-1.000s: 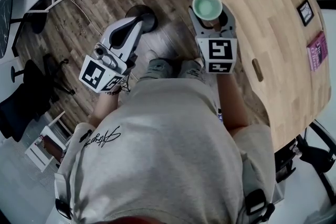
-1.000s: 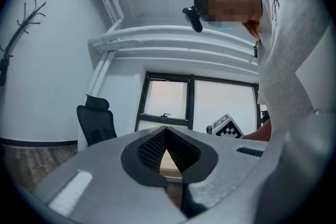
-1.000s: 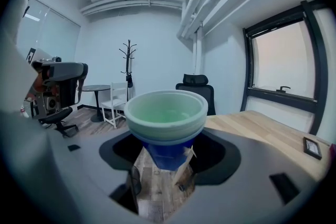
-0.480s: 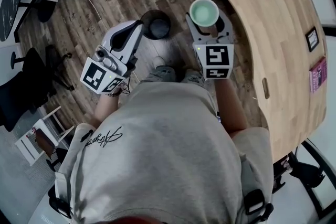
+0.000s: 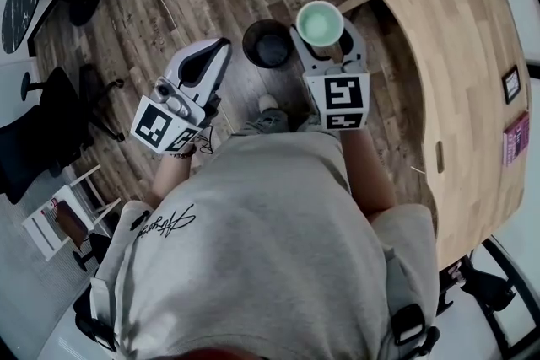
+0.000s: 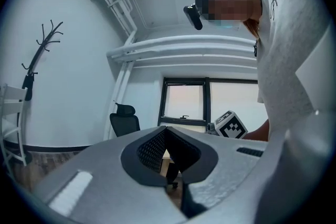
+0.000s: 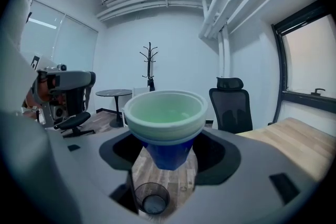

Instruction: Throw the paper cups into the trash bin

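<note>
Carried clear of the table, the likely light, crushable paper cups ride near the trash bin, pinched low by the right tongs; left tongs sit closed, empty.

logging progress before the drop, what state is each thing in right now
paper cup: upright, mouth up, clamped in the right gripper, not yet in the trash bin
trash bin: standing on the floor, open top
right gripper: shut on the paper cup
left gripper: shut, nothing between its jaws
</note>
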Demonstrator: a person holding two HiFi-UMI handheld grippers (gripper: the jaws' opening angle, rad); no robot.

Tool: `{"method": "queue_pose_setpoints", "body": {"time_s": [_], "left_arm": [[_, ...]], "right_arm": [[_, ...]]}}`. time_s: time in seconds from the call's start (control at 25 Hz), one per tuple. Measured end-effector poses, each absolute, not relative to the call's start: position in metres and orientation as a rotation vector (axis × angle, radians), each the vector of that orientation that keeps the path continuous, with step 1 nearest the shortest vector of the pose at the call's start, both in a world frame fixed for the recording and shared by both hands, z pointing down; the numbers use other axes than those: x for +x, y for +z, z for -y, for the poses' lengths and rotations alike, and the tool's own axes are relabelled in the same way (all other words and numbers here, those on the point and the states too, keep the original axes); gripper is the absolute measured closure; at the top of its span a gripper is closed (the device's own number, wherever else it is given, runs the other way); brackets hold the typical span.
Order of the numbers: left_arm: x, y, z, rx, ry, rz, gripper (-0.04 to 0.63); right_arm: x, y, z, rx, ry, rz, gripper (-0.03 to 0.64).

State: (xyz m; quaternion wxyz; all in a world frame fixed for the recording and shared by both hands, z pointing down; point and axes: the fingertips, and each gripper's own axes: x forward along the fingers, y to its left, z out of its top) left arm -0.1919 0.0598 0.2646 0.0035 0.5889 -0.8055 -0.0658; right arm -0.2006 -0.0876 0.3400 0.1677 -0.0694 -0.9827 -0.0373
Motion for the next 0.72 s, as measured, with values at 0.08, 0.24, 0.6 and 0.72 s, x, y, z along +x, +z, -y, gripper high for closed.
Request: {"method": "queue_pose_setpoints", "body": {"time_s": [0.08,0.24,0.6,0.72], "left_arm": [[-0.194,0.269,-0.069,1.833,-0.203,2.520,0.592],[-0.200,0.276,-0.084,1.787,-0.202,2.540,0.592],[-0.207,0.282,-0.095,1.616,-0.237,2.644,0.592],[-0.210,0.285,-0.100,1.558,-0.259,2.665,0.592]], "right_arm": [[-0.207,0.339,0.076,-0.213,-0.095,2.799,0.327],[-0.217,0.337,0.055,-0.285,-0.097,2.801,0.327],[-0.235,0.340,0.034,-0.505,-0.129,2.769,0.327],[-0.241,0.338,0.028,-0.563,-0.144,2.757,0.327]]}}
